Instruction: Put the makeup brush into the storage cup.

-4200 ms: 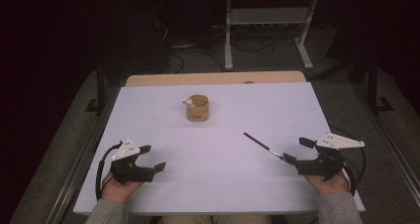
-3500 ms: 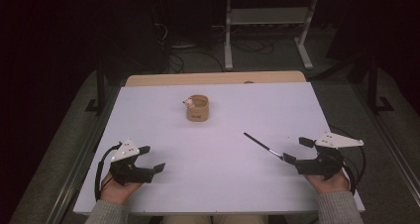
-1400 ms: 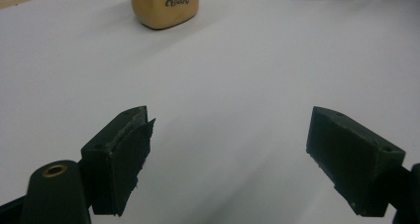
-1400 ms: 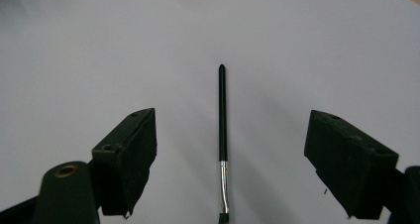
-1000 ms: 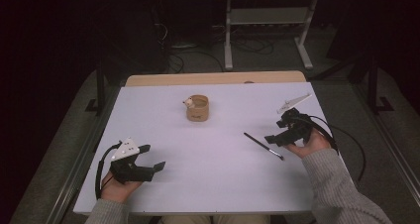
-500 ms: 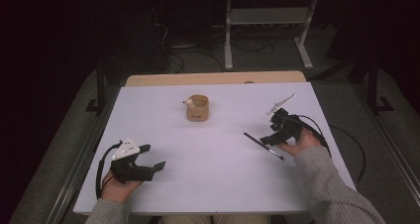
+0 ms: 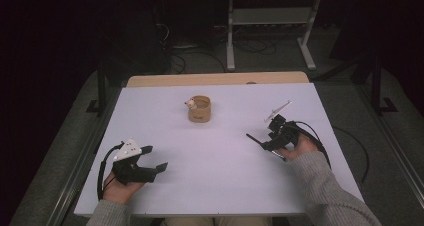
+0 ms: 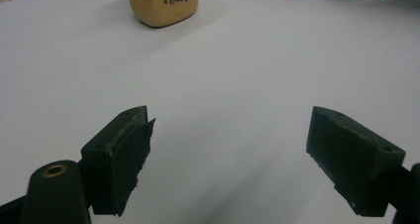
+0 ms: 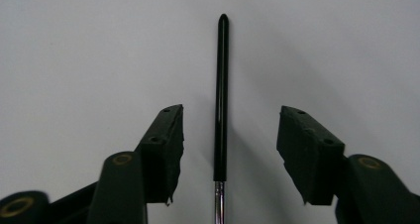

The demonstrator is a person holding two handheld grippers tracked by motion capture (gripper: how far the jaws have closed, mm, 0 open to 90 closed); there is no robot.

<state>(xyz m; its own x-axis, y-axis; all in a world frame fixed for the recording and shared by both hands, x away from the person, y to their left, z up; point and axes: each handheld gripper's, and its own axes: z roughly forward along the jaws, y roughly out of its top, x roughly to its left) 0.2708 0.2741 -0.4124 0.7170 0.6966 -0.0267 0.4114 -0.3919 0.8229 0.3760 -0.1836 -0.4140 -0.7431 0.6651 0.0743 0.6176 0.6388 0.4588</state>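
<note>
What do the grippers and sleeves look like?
Both grippers, left and right, are black with two blocky jaws and brass-ringed holes. Each carries a pale three-cornered plate and trails a black cable. The sleeves are grey knit.

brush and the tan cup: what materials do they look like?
Brush: handle looks like glossy black plastic or lacquered wood, going by the highlight along it; below it a silvery, metal-looking ferrule. It lies on the table between the right claw, whose jaws have just been closing without touching it.
Cup: matte tan, possibly wood or bamboo; dark lettering on its side.
</note>
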